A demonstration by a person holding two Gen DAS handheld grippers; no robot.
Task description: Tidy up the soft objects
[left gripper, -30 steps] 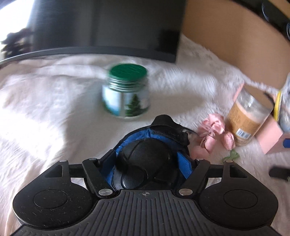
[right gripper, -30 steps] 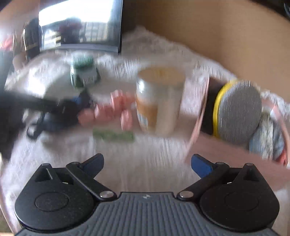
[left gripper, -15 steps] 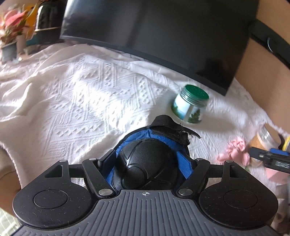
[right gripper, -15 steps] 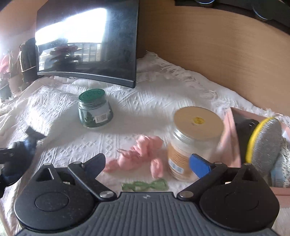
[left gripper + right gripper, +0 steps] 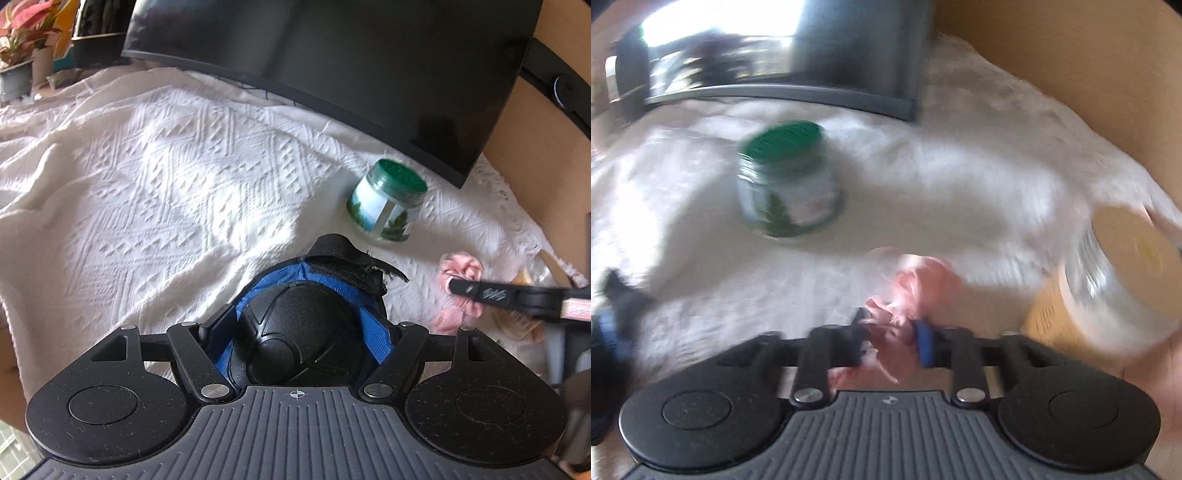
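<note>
My left gripper (image 5: 304, 314) is shut on a black padded guard with blue lining (image 5: 291, 347) and holds it just above the white blanket (image 5: 166, 184). The guard also shows blurred at the left edge of the right wrist view (image 5: 609, 332). A bundle of pink fabric flowers (image 5: 916, 284) lies on the blanket. My right gripper (image 5: 892, 332) has its jaws closing on the bundle, and the pads squeeze the fabric between them. In the left wrist view one of its fingers (image 5: 480, 291) reaches in from the right across the flowers (image 5: 461, 266).
A green-lidded jar (image 5: 388, 203) stands behind the flowers. A tan-lidded jar (image 5: 1115, 273) is close on the right. A dark monitor (image 5: 351, 55) spans the back before a wooden panel (image 5: 1071, 55). Potted plants (image 5: 18, 37) sit far left.
My right gripper moved forward and left to the pink flowers, and its jaws went from wide open to closed on them. The left view swung left earlier, then held still with the guard.
</note>
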